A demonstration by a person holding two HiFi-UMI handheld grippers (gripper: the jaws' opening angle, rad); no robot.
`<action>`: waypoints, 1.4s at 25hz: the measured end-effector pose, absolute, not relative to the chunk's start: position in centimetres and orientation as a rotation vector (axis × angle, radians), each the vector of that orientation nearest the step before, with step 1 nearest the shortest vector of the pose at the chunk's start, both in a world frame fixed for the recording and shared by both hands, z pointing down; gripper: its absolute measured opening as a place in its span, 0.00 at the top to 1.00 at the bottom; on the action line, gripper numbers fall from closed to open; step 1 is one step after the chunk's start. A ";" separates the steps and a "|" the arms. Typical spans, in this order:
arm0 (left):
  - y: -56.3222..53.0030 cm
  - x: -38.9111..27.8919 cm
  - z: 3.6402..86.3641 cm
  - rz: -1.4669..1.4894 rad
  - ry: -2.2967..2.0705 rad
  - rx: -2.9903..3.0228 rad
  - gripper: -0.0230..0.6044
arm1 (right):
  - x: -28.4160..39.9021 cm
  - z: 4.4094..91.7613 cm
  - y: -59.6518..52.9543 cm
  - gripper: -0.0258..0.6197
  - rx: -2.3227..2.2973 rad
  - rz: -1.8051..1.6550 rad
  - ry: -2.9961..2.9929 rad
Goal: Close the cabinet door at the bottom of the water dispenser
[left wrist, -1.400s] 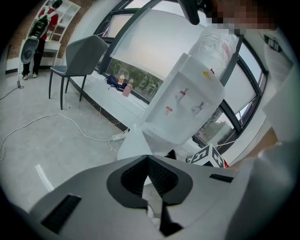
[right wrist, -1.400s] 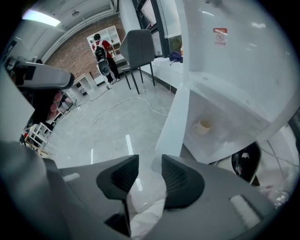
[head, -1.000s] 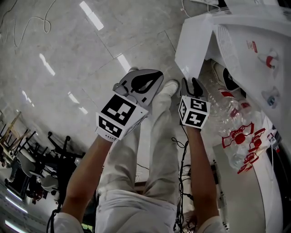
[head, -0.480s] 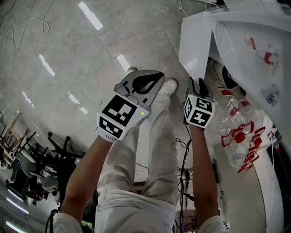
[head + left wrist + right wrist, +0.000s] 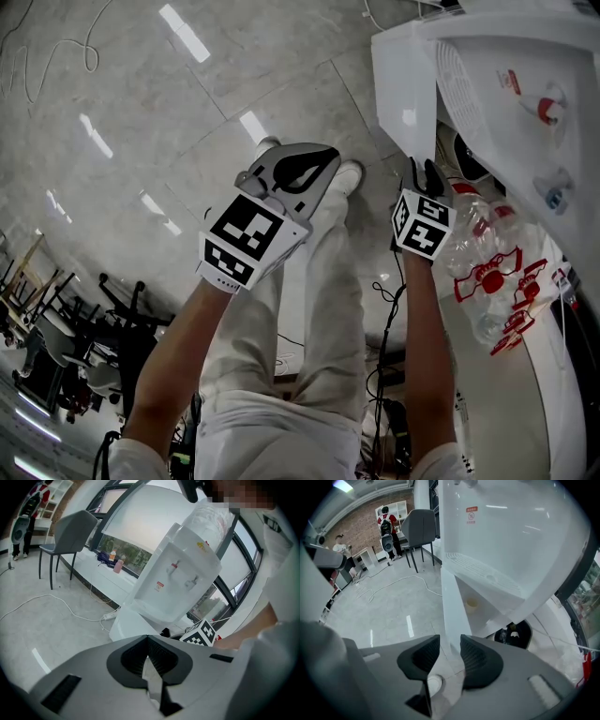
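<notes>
One white cabinet door (image 5: 451,603), ajar, sits between right hand-held gripper's (image 5: 450,645) just-closing jaws.

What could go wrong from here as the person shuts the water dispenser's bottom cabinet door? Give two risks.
1. The right gripper, jaws just closing, straddles the cabinet door at its thin edge without clearly pinching it; the edge may slip out during the swing.
2. Empty plastic bottles lie close beside that gripper; the arm could knock them.
</notes>
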State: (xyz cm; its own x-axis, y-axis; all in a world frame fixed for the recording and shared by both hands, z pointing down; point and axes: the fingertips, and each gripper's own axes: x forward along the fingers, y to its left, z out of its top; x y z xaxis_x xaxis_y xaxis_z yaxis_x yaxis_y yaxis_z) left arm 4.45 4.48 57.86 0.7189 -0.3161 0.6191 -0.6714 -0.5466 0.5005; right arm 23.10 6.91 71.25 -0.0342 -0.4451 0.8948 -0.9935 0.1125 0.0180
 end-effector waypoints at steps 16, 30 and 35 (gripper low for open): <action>4.4 5.8 57.5 0.599 -0.739 2.181 0.96 | 29.3 71.4 4.4 0.71 1.520 0.862 -1.537; 4.1 6.1 56.7 0.585 -0.743 2.195 0.96 | 31.5 71.3 3.0 0.71 1.552 0.840 -1.515; 4.0 6.5 56.4 0.590 -0.730 2.208 0.96 | 31.8 71.3 2.7 0.68 1.569 0.863 -1.516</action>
State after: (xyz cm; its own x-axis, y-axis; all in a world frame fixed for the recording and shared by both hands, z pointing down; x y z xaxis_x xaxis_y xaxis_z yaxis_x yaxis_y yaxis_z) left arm 6.53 4.02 56.36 0.7344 -0.3199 0.5987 -0.6524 -0.5759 0.4927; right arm 31.77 2.72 71.25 0.0601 -0.4718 0.8797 -0.9973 0.0098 0.0734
